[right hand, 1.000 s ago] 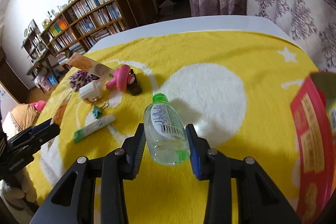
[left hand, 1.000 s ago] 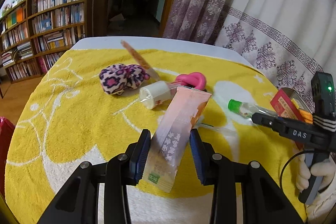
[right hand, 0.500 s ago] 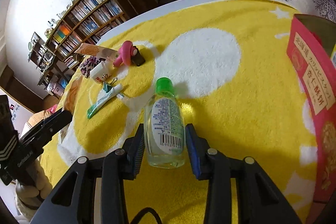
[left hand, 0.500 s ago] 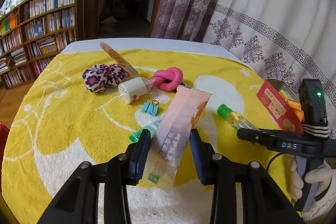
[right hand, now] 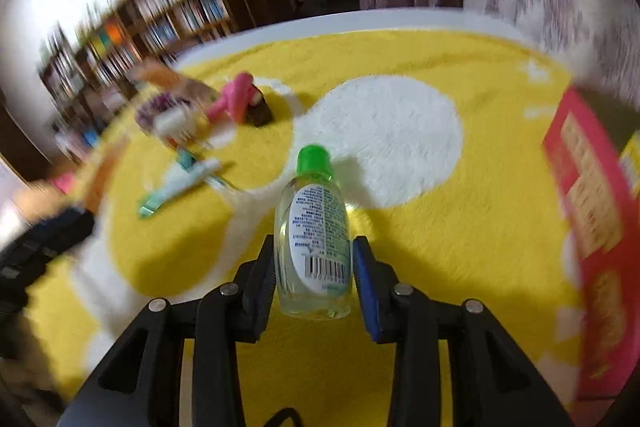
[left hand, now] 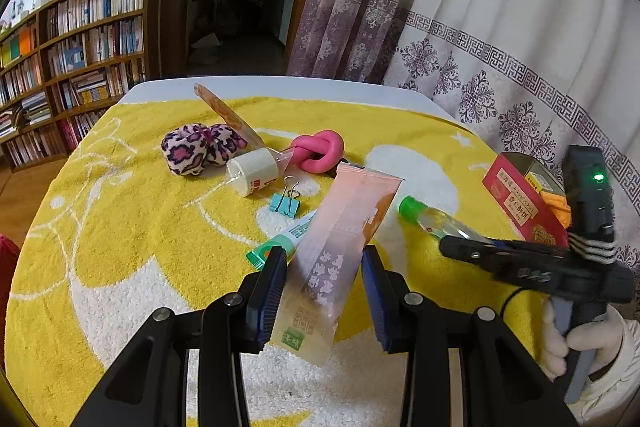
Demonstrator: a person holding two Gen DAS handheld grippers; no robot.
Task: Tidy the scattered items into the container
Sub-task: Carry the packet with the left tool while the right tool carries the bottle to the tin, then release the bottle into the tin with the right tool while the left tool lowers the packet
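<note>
Bookshelves and patterned curtains stand behind a worktop covered by a yellow towel with white shapes. At the near edge of the left wrist view, the left gripper is closed partway on a long pink packet, which slants up from between its blue pads above the towel. Farther along the towel lie a leopard-print scrunchie, a small white wrapped roll, a pink knotted ring, a blue binder clip and a green-and-white tube, the tube just beyond the packet. The right gripper clamps a clear bottle with a green cap between its pads, cap pointing away, held above the towel. A red box stands open at the right edge of the towel, beside the right gripper, with an orange item inside it showing in the left wrist view. A white-gloved hand grasps the right gripper's handle.
</note>
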